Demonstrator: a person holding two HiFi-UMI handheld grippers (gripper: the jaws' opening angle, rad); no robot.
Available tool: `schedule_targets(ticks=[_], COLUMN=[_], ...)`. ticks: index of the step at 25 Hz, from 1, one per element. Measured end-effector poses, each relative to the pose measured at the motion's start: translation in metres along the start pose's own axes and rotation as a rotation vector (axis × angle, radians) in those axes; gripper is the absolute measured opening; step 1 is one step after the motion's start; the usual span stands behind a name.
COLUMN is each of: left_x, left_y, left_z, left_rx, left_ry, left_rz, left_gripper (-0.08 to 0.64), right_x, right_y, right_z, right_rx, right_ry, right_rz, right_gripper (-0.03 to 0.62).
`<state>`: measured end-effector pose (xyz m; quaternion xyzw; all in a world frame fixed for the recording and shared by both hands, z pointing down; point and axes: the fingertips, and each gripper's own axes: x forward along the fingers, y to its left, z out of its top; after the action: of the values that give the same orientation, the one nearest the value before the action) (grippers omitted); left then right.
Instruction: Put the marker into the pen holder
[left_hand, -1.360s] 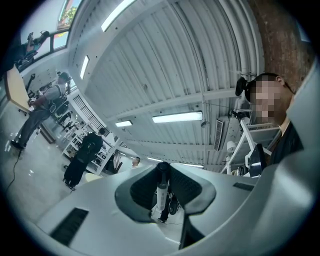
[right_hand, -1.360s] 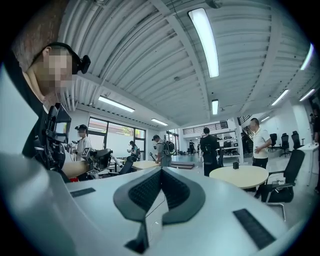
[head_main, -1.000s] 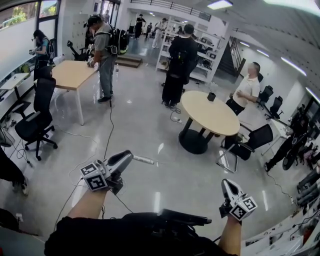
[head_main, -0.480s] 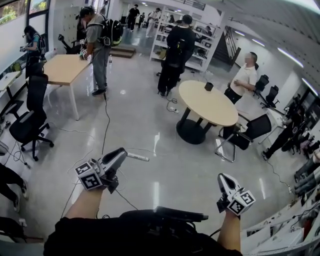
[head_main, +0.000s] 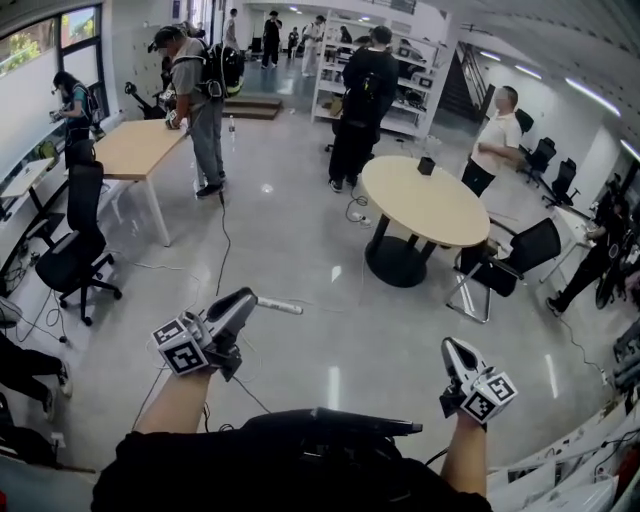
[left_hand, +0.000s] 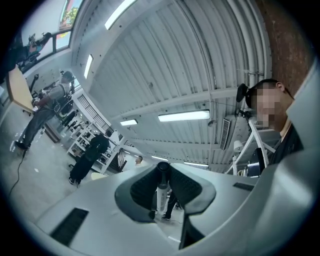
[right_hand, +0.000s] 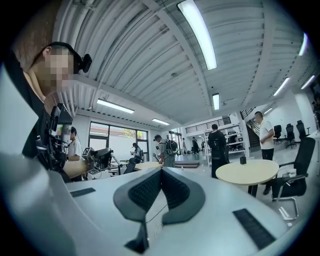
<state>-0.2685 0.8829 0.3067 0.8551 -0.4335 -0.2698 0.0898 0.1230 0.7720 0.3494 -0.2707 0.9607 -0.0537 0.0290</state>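
Note:
My left gripper (head_main: 243, 300) is held up over the floor at lower left in the head view, shut on a white marker (head_main: 279, 306) that sticks out to the right past its tips. In the left gripper view the marker (left_hand: 161, 192) stands between the two dark pads, its dark cap at the top. My right gripper (head_main: 452, 351) hovers at lower right, shut and empty; its pads meet in the right gripper view (right_hand: 161, 171). A small black pen holder (head_main: 426, 166) stands on the far side of the round table (head_main: 440, 218), several steps ahead; it also shows in the right gripper view (right_hand: 243, 160).
A black chair (head_main: 513, 262) stands by the round table's right side. People stand beyond it, near shelves (head_main: 409, 70). A rectangular wooden table (head_main: 139, 148) and an office chair (head_main: 75, 256) are at the left. A cable (head_main: 221, 250) trails across the glossy floor.
The head view has shifted slightly, so the room sits a little differently in frame. Both grippers keep the same pose, and the marker stays in the left one.

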Motion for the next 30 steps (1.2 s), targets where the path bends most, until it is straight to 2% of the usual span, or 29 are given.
schedule_targets(ticks=[8,16,23,30], left_x=[0.103,0.184,0.247,0.294], left_y=[-0.056,-0.090,-0.080,-0.020], left_z=[-0.061,-0.121,-0.142,-0.145], left_rx=[0.007,-0.007,-0.038,-0.103], left_ry=[-0.002,0.080,0.131,0.138], left_rz=[-0.009,-0.043,-0.118,-0.223], left_gripper=[0.072,0.072,0.072,0.072], right_x=[-0.064,-0.128,-0.155,-0.126], right_y=[-0.104,-0.179,-0.216,-0.239], right_z=[0.022,0.008,-0.002,0.017], right_rx=[-0.028,0.003,0.032,-0.017], right_ry=[-0.026,-0.049,-0.023,-0.008], right_rz=[0.016,-0.034,-0.128,-0.237], right_gripper=[0.003,0.003,0.003,0.003])
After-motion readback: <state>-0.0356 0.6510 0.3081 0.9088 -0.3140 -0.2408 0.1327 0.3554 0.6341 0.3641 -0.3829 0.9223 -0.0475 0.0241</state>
